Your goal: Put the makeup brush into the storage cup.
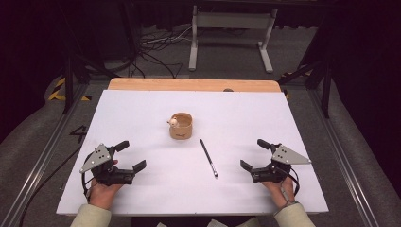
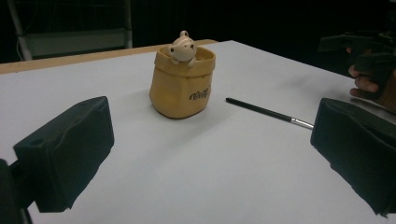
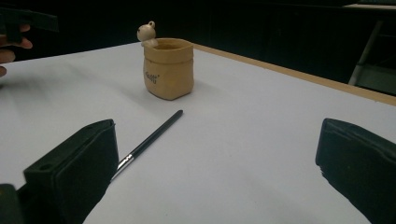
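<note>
A tan sack-shaped pot (image 1: 181, 126) with a small bear figure on its rim stands upright in the middle of the white table top (image 1: 142, 109). Right of it and nearer the person lies a thin black brush (image 1: 208, 158) with a metal ferrule. My left gripper (image 1: 130, 155) rests near the front left, open, nothing between its jaws. My right gripper (image 1: 254, 154) rests near the front right, also open and holding nothing. In the left gripper view the pot (image 2: 182, 81) and brush (image 2: 268, 113) lie ahead of the jaws. The right gripper view shows the pot (image 3: 168, 68) and the brush (image 3: 148, 142).
A wooden strip (image 1: 194, 84) runs along the table's far edge. Behind it stand a white metal frame (image 1: 231, 38) and cables on the floor (image 1: 156, 52). Black rails (image 1: 33, 165) flank the table at both sides.
</note>
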The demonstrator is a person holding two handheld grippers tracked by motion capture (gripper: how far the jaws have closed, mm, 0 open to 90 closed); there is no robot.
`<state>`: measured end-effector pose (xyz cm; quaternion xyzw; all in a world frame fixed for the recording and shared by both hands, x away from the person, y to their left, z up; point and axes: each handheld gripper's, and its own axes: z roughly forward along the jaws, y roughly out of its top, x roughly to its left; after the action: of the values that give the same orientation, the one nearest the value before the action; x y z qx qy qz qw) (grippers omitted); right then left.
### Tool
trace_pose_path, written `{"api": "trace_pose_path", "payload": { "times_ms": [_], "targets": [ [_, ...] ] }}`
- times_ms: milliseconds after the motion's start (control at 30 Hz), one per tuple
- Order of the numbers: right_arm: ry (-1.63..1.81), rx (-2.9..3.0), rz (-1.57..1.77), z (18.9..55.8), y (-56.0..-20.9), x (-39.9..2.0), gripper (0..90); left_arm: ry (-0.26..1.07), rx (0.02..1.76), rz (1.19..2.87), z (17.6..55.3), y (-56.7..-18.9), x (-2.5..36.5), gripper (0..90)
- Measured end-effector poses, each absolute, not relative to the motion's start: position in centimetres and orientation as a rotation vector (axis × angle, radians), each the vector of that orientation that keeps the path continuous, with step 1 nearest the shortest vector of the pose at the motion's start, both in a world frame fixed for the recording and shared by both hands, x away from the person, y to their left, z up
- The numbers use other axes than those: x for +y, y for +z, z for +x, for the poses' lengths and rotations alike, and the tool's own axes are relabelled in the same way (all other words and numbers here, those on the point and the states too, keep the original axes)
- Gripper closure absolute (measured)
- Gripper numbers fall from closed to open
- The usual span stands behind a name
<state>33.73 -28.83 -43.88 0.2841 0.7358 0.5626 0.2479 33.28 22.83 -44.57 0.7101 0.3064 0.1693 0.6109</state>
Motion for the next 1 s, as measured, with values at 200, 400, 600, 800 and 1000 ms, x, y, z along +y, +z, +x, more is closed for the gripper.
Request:
{"api": "trace_pose_path", "payload": {
  "times_ms": [200,400,600,800,1000],
  "targets": [
    [1.528,2.004,0.768,33.6,-43.8,-28.9,0.0,0.388,0.704,1.641,33.3,-44.4,22.7,0.2],
    [1.530,2.007,0.768,33.7,-43.8,-28.8,0.0,0.387,0.695,1.634,33.3,-44.5,22.6,0.1],
    [1.478,2.032,0.773,34.0,-43.8,-28.5,0.0,0.388,0.705,1.641,33.4,-44.5,22.6,0.1],
    [1.481,2.028,0.788,34.5,-42.5,-27.5,0.0,0.376,0.715,1.653,33.4,-44.5,22.6,0.1],
    [1.443,2.090,0.747,36.4,-40.7,-25.5,0.0,0.379,0.709,1.657,33.5,-44.5,22.5,0.1]
  ]
}}
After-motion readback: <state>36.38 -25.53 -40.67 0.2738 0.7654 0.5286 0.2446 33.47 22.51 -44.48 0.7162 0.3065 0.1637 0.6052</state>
